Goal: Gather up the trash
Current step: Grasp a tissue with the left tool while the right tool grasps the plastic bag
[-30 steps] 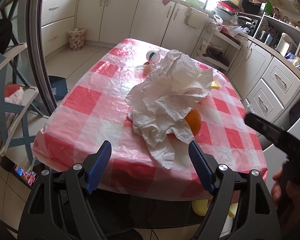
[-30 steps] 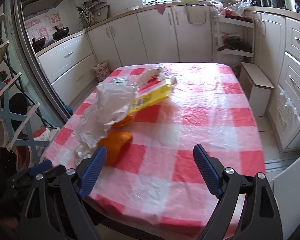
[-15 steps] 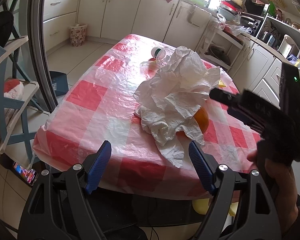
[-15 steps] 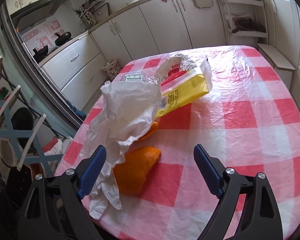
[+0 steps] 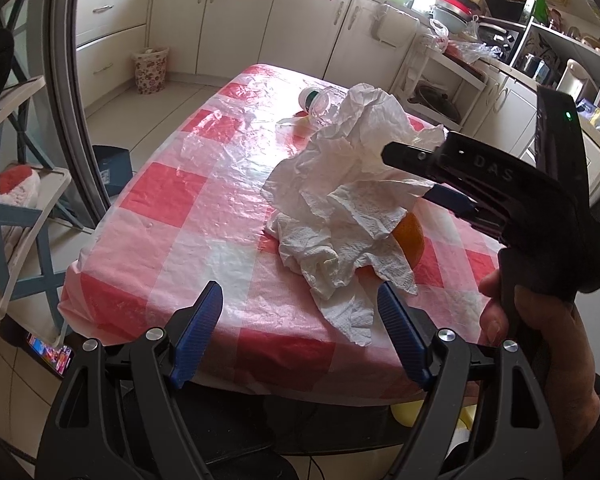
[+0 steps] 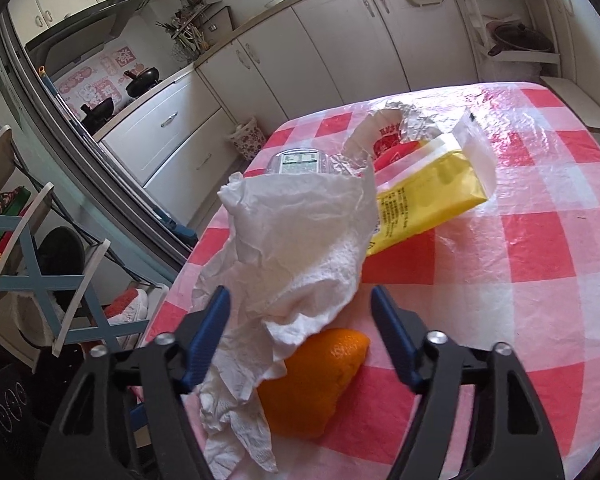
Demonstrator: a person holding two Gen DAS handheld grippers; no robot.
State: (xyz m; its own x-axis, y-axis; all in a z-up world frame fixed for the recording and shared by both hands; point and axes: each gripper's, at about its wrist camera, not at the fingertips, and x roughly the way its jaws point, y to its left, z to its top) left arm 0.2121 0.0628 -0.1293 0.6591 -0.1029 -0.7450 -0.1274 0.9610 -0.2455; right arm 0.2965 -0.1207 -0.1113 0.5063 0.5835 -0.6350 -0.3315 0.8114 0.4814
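Note:
A crumpled white paper towel lies on the red-and-white checked tablecloth, draped over an orange peel. It shows in the right wrist view with the peel under it. Behind it lie a yellow wrapper, a clear plastic bottle and crumpled foil. My left gripper is open at the table's near edge, short of the towel. My right gripper is open, its fingers on either side of the towel and peel; its body shows in the left wrist view.
White kitchen cabinets line the far walls. A floral waste bin stands on the floor by them. A blue-and-white shelf rack stands left of the table. A shelf unit with pots is behind the table.
My right gripper has moved forward and down over the towel and orange peel, which now sit between its open fingers. The left gripper has shifted only slightly.

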